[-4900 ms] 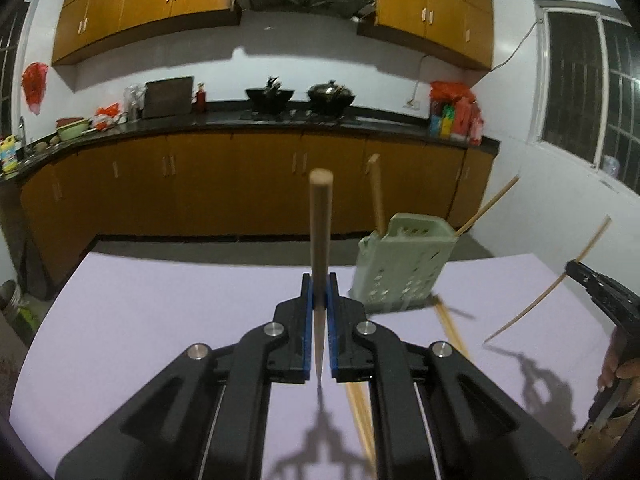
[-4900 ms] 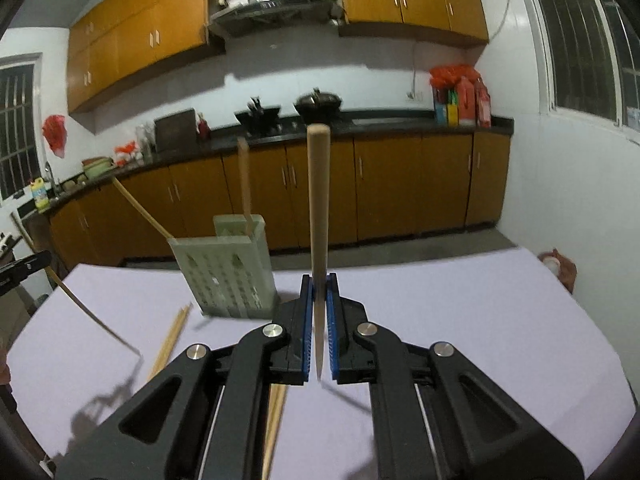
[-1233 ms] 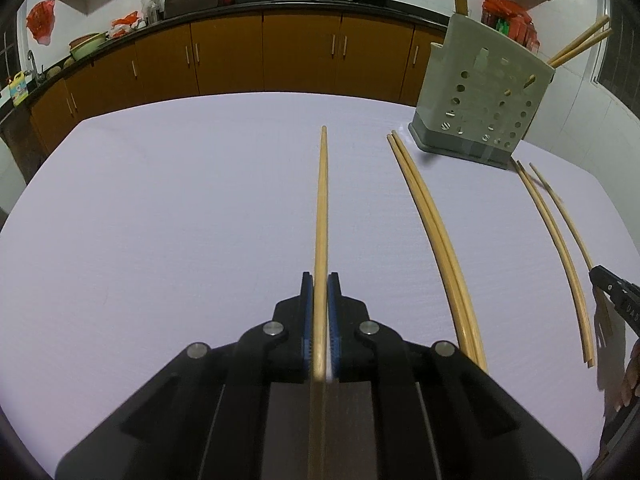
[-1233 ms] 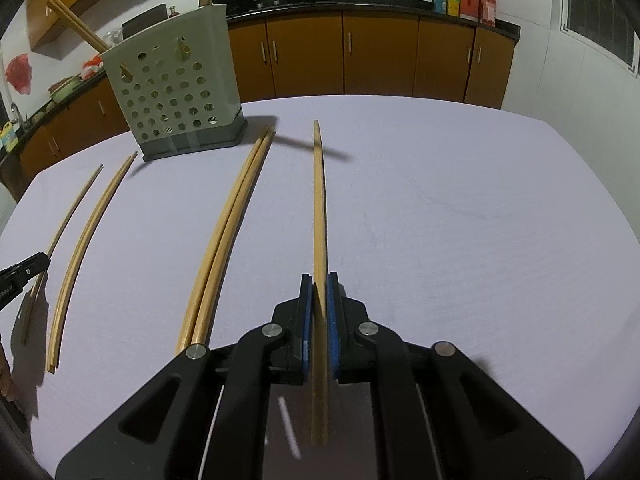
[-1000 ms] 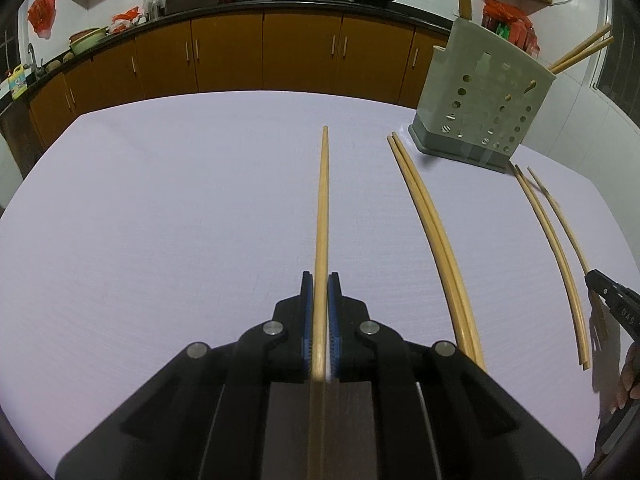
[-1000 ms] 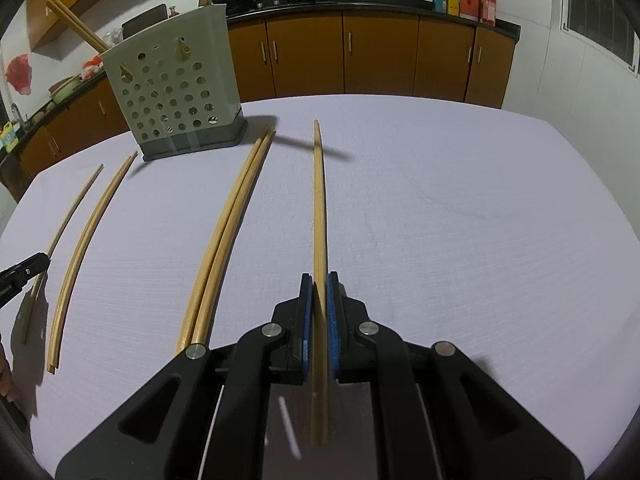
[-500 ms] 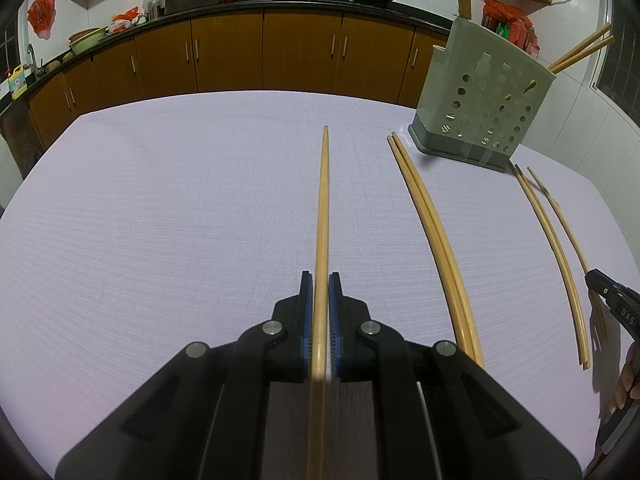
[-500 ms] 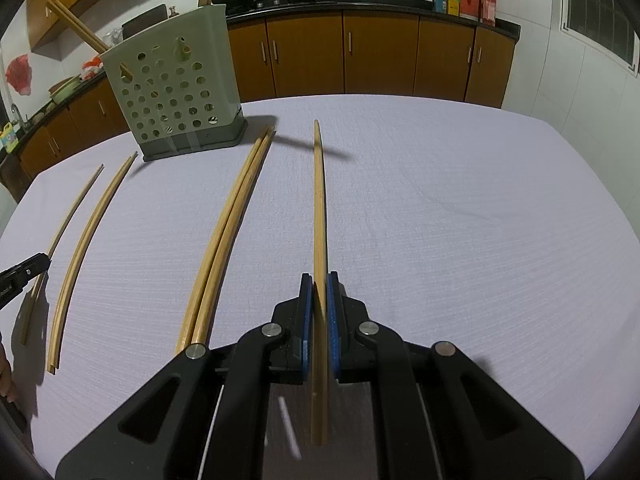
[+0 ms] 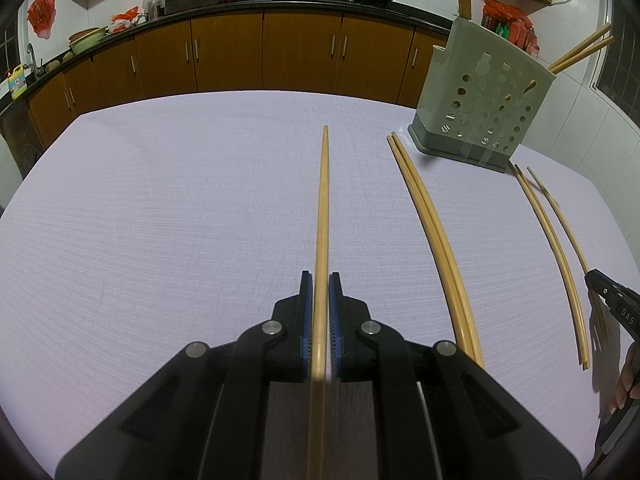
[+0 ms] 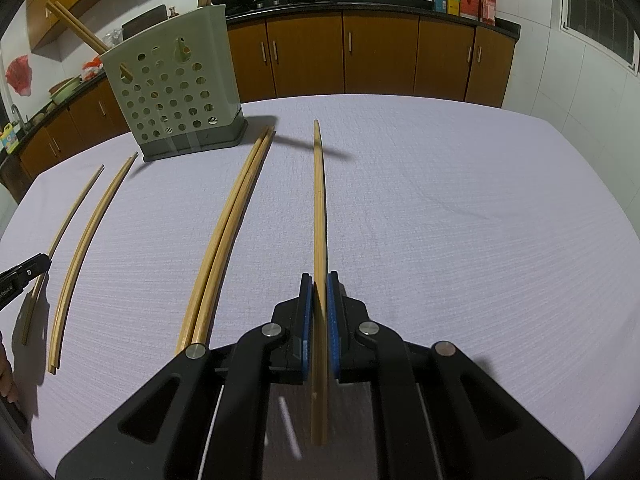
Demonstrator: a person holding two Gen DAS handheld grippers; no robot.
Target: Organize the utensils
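My left gripper (image 9: 320, 280) holds a long wooden chopstick (image 9: 322, 208) that lies flat along the lilac table, its jaws just starting to part. My right gripper (image 10: 315, 280) is shut on another wooden chopstick (image 10: 319, 200), pointing forward low over the table. A grey-green perforated utensil holder (image 9: 482, 96) stands at the far right in the left wrist view and at the far left in the right wrist view (image 10: 176, 88), with chopsticks sticking out of it. A chopstick pair (image 9: 432, 232) lies beside the held one, also seen in the right wrist view (image 10: 226, 232).
Two thin loose chopsticks (image 9: 552, 248) lie further right, near the other gripper's tip (image 9: 612, 300); they show at the left in the right wrist view (image 10: 80, 240). Brown kitchen cabinets (image 9: 280, 56) and a counter stand beyond the table's far edge.
Since 4.9 s ago both chopsticks went from upright to lying low along the table. In the last second little moved; the left jaws have eased very slightly apart.
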